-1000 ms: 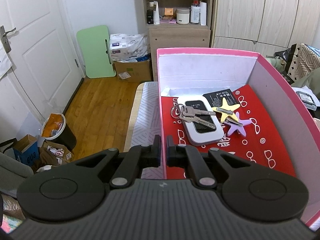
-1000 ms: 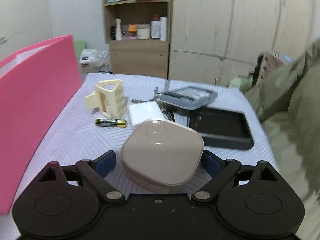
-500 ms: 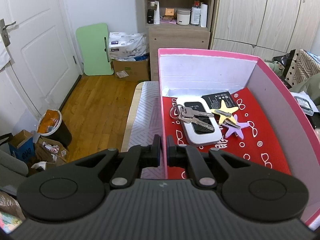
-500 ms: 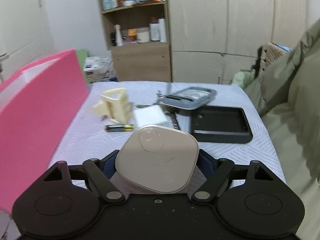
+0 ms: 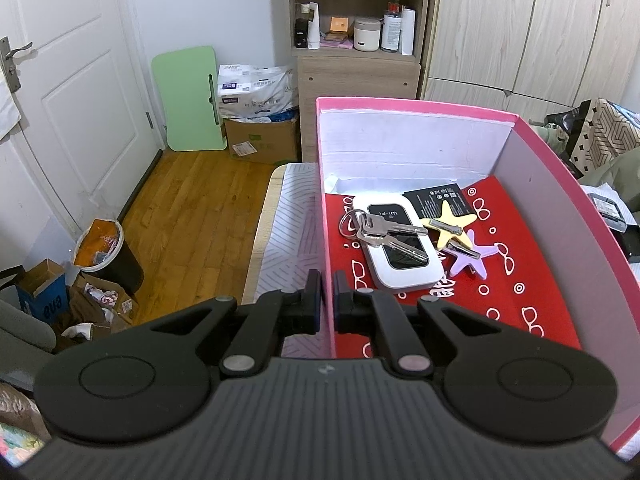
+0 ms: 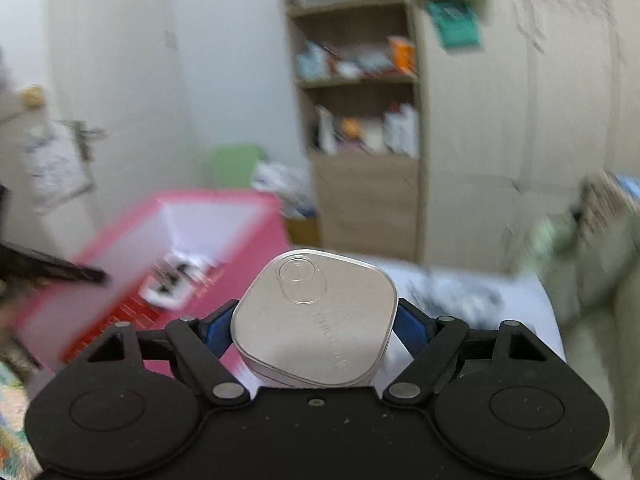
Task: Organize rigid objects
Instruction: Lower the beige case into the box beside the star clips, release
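Right tool grips beige case near pink box.

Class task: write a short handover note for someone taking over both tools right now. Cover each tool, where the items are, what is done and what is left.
Left tool: shut on the pink box, pinching its left wall and steadying it.
Right tool: shut on the beige square case, held in the air with the box ahead to the left; this view is blurred.
In the box: white Wi-Fi device with keys lying on it, a black card, a yellow star clip and a purple star clip.
Done: those five are boxed.
Left: put the case in the box. Anything remaining on the table cannot be made out.
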A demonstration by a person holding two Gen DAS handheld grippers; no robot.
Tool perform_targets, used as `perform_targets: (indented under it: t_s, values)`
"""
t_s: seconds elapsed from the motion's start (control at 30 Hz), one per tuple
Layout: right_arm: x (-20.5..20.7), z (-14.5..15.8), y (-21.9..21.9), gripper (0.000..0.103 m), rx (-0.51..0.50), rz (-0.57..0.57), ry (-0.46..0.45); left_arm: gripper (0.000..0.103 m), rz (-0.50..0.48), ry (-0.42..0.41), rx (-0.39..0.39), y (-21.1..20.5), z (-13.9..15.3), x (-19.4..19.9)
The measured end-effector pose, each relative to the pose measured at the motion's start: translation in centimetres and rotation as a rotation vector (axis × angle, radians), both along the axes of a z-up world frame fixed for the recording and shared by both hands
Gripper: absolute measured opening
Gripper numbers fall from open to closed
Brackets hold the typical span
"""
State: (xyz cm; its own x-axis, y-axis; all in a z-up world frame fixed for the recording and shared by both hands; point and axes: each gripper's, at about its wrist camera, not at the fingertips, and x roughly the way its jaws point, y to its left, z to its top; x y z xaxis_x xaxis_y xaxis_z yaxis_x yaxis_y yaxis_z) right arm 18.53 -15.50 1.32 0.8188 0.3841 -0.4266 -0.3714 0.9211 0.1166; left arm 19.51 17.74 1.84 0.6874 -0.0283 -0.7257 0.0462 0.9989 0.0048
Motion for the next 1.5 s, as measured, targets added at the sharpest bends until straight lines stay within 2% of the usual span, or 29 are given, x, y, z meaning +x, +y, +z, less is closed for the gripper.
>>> perform_targets:
  t_s: [0.2,0.33,0.53,0.83,0.87,1.03,1.23,1.4,1.5]
  values:
    - [2.9,3.2,6.0,0.084,-0.114,0.268,-0.062,0.005,-0.001,0.0,0.007,-0.1,0.1,0.0]
    - [6.1,2.9,9.9,0.084,-0.28,0.404,-0.038,0.005,-0.005,-0.009,0.026,-0.3,0.2,-0.2]
    - [10.2,0.8,14.3,0.084,-0.576,0.455,-0.002,0.005,-0.004,-0.015,0.017,-0.3,0.2,-0.2]
    - [13.5,-3.9,18.2,0.084,-0.877,0.487,0.161,0.006,-0.006,-0.017,0.002,0.0,0.2,-0.3]
    - [13.4,-4.2,18.4,0.084,-0.897,0.493,0.149,0.006,-0.005,-0.017,0.002,0.0,0.2,-0.3]
    - [13.6,-4.3,19.0,0.084,-0.857,0.535,0.242,0.006,-0.004,-0.017,-0.007,0.2,0.2,-0.3]
    - [13.8,-4.2,18.7,0.084,-0.847,0.562,0.221,0.006,-0.003,-0.018,-0.008,0.2,0.2,-0.4]
    - [12.5,-1.9,17.7,0.089,-0.799,0.556,0.117,0.006,-0.003,-0.018,-0.008,0.1,0.2,-0.4]
    - [11.3,0.3,16.4,0.092,-0.714,0.52,0.05,0.006,-0.003,-0.018,-0.008,0.1,0.2,-0.4]
